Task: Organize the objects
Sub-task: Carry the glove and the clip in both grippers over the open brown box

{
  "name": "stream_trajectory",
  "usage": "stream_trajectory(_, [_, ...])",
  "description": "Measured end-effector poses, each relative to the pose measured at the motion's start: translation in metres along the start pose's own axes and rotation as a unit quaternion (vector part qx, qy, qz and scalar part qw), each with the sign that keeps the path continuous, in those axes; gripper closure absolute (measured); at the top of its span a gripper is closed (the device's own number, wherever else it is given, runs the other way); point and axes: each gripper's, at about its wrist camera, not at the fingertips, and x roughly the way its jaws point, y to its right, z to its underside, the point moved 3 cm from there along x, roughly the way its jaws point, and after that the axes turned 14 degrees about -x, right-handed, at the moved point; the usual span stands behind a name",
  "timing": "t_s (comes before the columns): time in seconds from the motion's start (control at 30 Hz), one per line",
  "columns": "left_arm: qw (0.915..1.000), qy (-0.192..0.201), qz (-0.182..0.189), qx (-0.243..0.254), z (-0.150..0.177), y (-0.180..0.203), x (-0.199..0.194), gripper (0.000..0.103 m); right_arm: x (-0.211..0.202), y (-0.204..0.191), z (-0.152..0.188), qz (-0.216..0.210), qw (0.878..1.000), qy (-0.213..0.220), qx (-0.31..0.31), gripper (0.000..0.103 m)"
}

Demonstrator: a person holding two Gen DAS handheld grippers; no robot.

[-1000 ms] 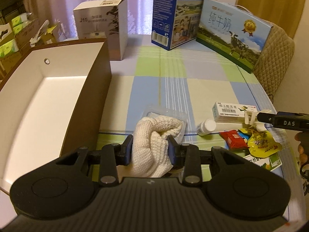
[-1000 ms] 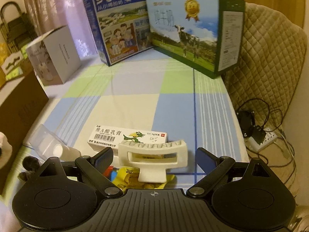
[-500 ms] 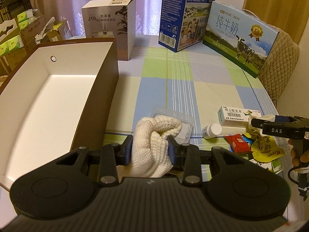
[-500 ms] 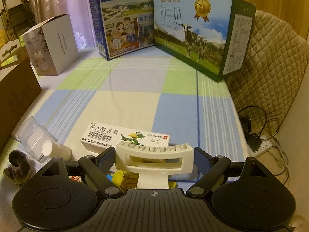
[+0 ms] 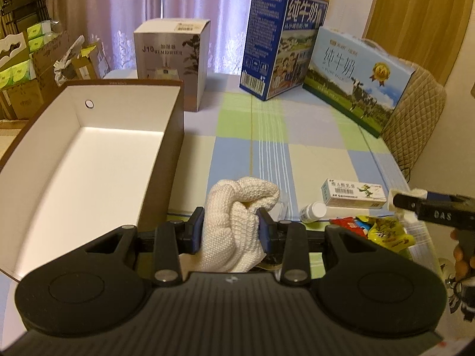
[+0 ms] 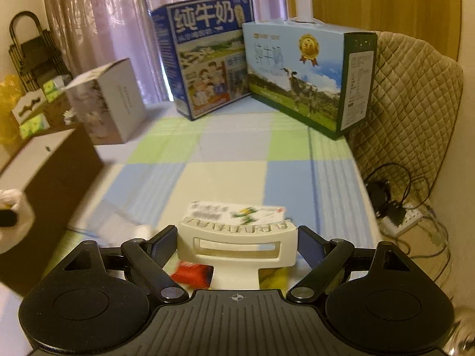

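My left gripper (image 5: 231, 231) is shut on a cream knitted cloth (image 5: 237, 222) and holds it above the table, just right of the open brown box (image 5: 160, 160) with a white inside. My right gripper (image 6: 237, 241) is shut on a white hair claw clip (image 6: 237, 244), lifted over the small items. It shows at the right of the left wrist view (image 5: 427, 206). Below lie a white ointment carton (image 5: 353, 192), a small white bottle (image 5: 311, 211), a red packet (image 6: 194, 273) and a yellow snack packet (image 5: 389, 233).
At the table's back stand a white humidifier box (image 5: 172, 62), a tall blue milk carton box (image 5: 282, 41) and a light blue milk gift box (image 5: 356, 77). A quilted chair back (image 6: 415, 112) is at the right, with cables and a power strip (image 6: 400, 216) on the floor.
Both grippers have risen with their loads. The right gripper closed on the clip and lifted it; the left view now looks further over the box.
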Motion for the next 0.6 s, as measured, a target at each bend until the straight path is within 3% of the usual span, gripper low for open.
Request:
stream_trajectory(0.3, [0.9989,0.020,0.041,0.011,-0.025,-0.032,-0.042,0.071,-0.048,-0.087,-0.009,-0.045,0.999,0.016,0.023,0.020])
stream_trajectory(0.6, [0.9992,0.026,0.030,-0.002,-0.048,-0.102,-0.068,0.071,-0.052,-0.195,-0.041,-0.115,0.993,0.035,0.003,0.020])
